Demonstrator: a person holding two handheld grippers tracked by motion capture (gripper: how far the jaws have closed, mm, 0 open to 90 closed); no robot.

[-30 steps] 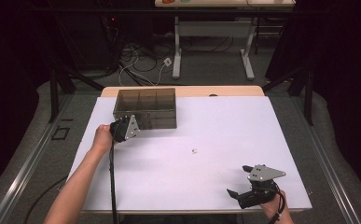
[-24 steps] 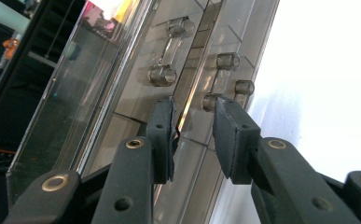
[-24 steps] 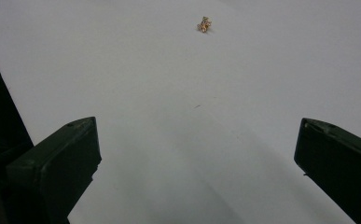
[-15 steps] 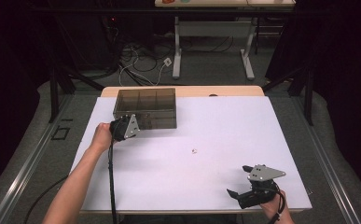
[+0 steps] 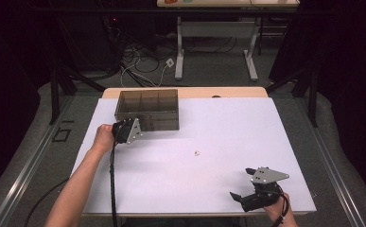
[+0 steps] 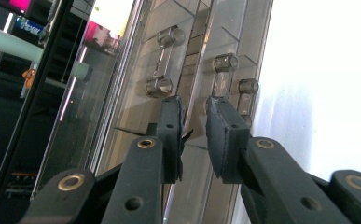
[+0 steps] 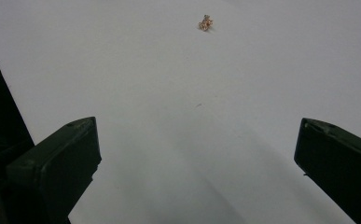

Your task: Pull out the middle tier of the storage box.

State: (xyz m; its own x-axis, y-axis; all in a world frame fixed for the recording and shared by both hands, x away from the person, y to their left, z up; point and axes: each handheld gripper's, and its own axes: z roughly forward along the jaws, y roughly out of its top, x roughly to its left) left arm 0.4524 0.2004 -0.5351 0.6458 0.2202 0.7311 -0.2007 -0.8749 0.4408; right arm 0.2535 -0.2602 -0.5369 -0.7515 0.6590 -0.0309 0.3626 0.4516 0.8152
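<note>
Closing left tongs (image 6: 193, 116) nearly together at box (image 5: 147, 109) handle (image 6: 225, 77), nothing pinched; right tongs (image 7: 197, 154) spread wide.

One camera looks down from above — two ride close, sharing the white table (image 5: 228, 142).

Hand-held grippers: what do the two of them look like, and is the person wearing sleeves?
Both are black, each topped by a grey three-cornered plate with small holes. The left hand-held gripper trails a black cable down along the forearm; its jaws show brass-coloured pivot rivets and flat black pads. The right hand-held gripper has blocky dark jaws. The forearms are bare, with no sleeves in sight.
</note>
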